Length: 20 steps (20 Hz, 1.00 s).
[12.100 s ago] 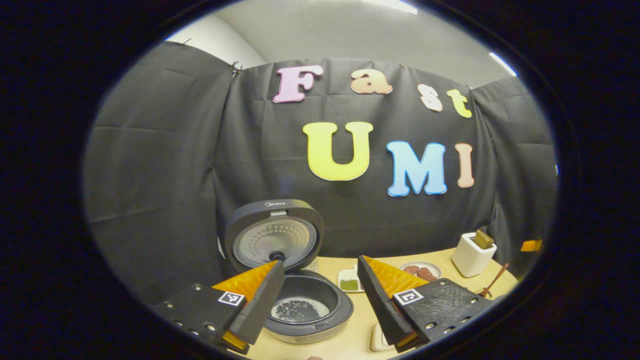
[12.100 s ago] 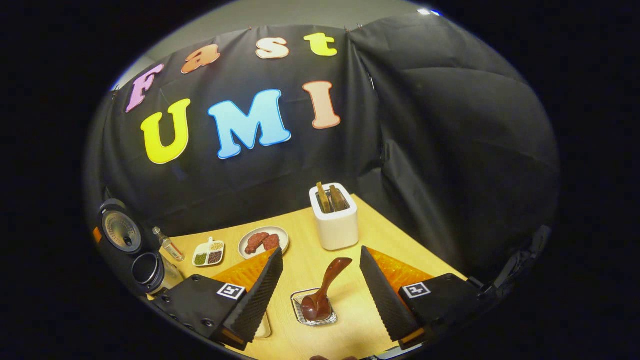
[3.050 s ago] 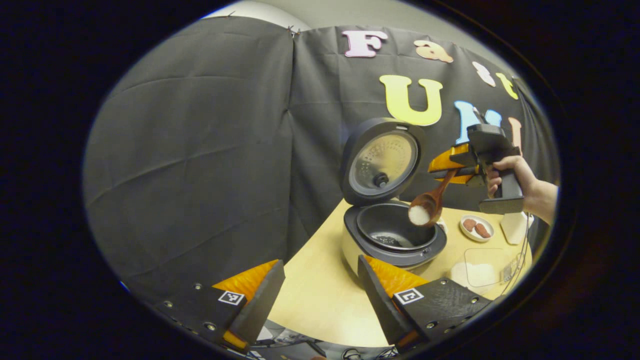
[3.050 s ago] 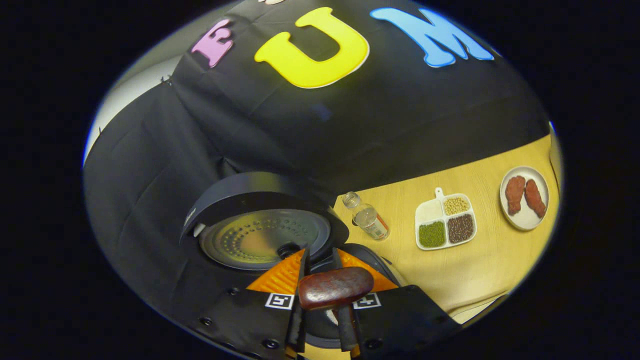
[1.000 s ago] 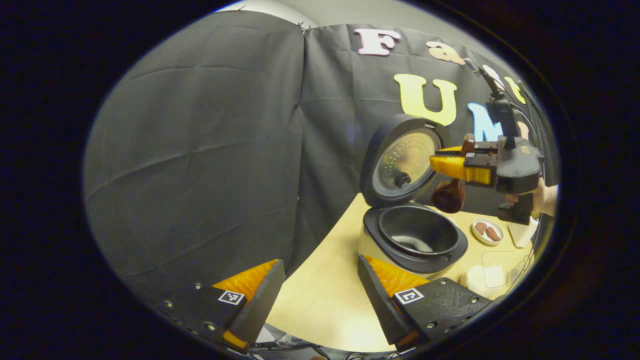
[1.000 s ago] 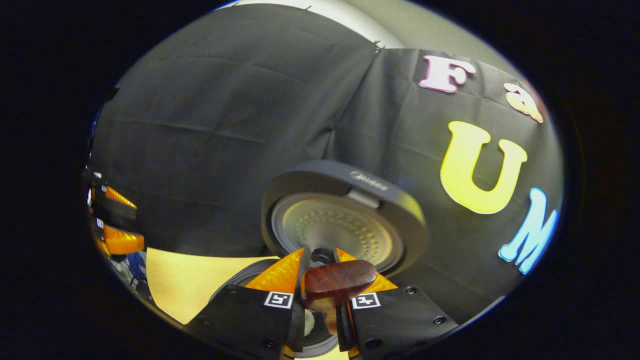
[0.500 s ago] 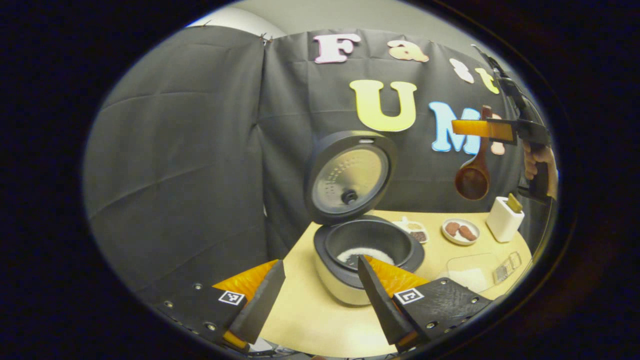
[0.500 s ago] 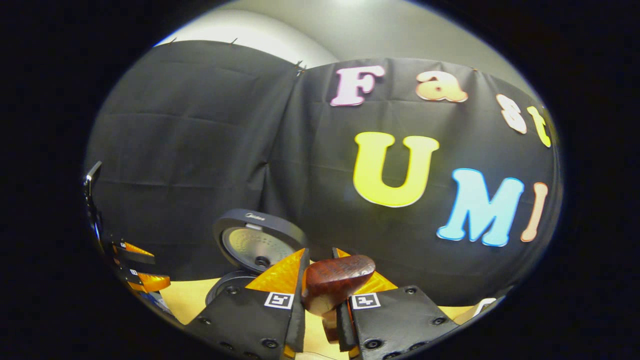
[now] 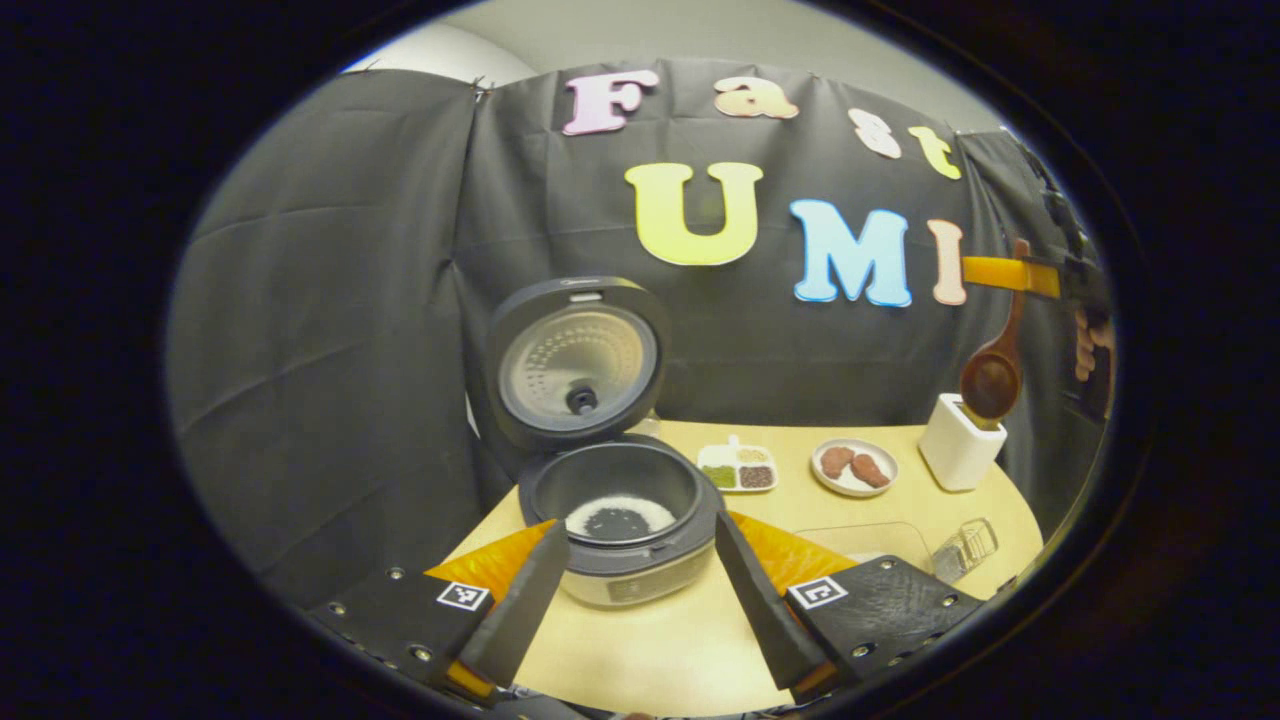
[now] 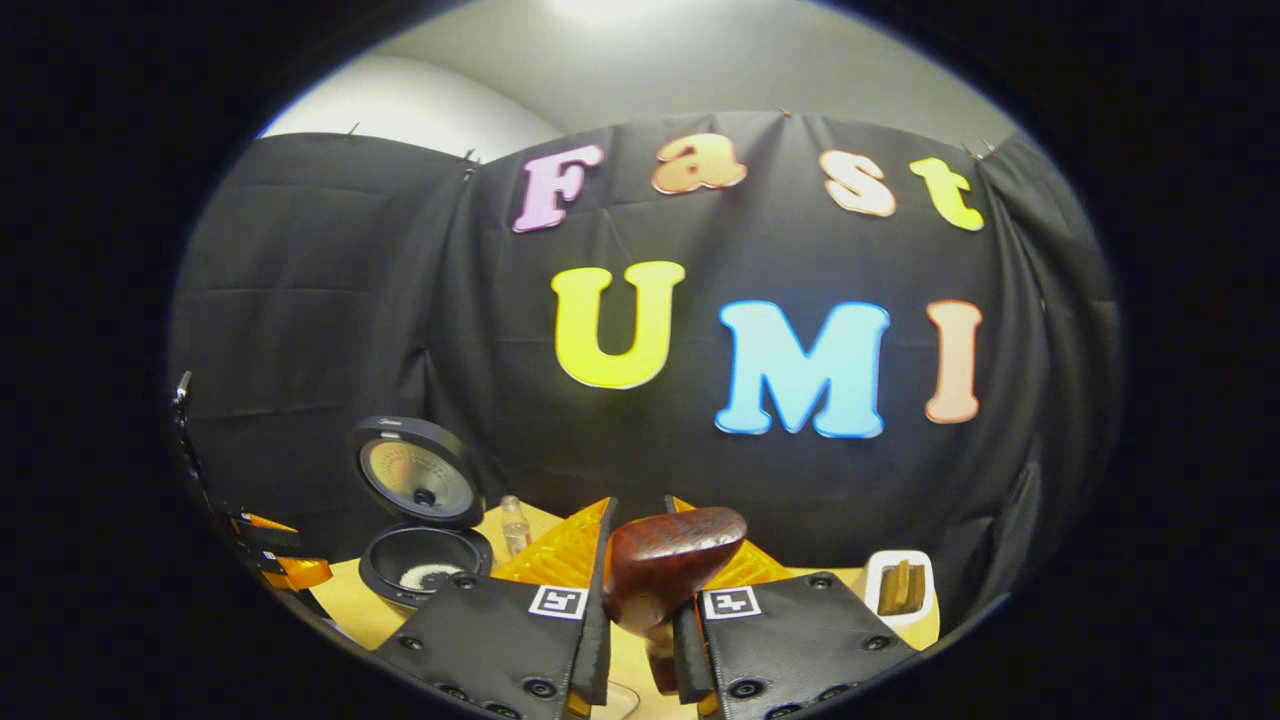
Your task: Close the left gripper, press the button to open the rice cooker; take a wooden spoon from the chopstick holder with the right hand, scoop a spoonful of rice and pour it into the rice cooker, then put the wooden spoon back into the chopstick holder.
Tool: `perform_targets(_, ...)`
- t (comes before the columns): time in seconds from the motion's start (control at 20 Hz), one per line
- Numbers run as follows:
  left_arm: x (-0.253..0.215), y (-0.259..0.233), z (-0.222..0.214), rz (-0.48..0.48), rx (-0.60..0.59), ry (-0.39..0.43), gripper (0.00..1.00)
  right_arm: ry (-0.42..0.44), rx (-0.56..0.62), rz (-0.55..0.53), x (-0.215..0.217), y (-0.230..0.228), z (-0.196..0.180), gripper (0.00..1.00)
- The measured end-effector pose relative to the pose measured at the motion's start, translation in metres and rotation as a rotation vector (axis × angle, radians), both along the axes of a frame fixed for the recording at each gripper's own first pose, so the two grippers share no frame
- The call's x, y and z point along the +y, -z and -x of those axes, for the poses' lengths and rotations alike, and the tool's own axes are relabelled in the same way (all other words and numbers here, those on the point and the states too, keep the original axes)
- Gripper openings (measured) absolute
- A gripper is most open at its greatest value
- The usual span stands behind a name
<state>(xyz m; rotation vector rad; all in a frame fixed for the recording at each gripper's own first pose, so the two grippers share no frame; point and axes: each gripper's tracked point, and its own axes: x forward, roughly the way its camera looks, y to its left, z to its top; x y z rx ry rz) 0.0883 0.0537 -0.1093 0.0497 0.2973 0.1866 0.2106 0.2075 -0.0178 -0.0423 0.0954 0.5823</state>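
One dark round rice cooker (image 9: 620, 520), lid up, stands near the surface's (image 9: 650, 640) left edge; left tongs (image 9: 640, 590) released, right tongs (image 10: 640, 590) clenched on one brown wooden spoon (image 10: 665, 565).

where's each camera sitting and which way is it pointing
Left gripper view: rides the left tongs, fingers apart at the bottom, facing across the table at the open rice cooker; far right, a hand holds the other tongs with the wooden spoon.
Right gripper view: rides the right tongs, shut on the spoon's handle, aimed level at the booth wall.
Shared: rice cooker, white toaster, both tongs.
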Motion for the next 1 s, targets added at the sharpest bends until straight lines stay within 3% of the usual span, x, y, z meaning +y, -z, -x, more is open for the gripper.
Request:
perform_targets(0.2, -0.034, 0.004, -0.001, 0.008, 0.018, 0.006, 0.93, 0.105, 0.163, -0.090, -0.076, 0.049, -0.009, 0.24)
perform_targets(0.5, -0.065, 0.015, 0.006, 0.075, 0.041, -0.067, 0.93, 0.217, 0.454, -0.263, -0.159, 0.135, -0.013, 0.28)
perform_targets(0.55, -0.068, 0.015, 0.009, 0.074, 0.040, -0.080, 0.93, 0.230, 0.494, -0.284, -0.166, 0.149, -0.015, 0.24)
perform_targets(0.85, -0.091, 0.015, 0.032, 0.036, 0.051, -0.131, 0.92, 0.275, 0.687, -0.365, -0.178, 0.229, -0.017, 0.28)
perform_targets(1.0, -0.098, 0.021, 0.046, 0.032, 0.065, -0.154, 0.92, 0.296, 0.726, -0.362, -0.176, 0.259, -0.018, 0.28)
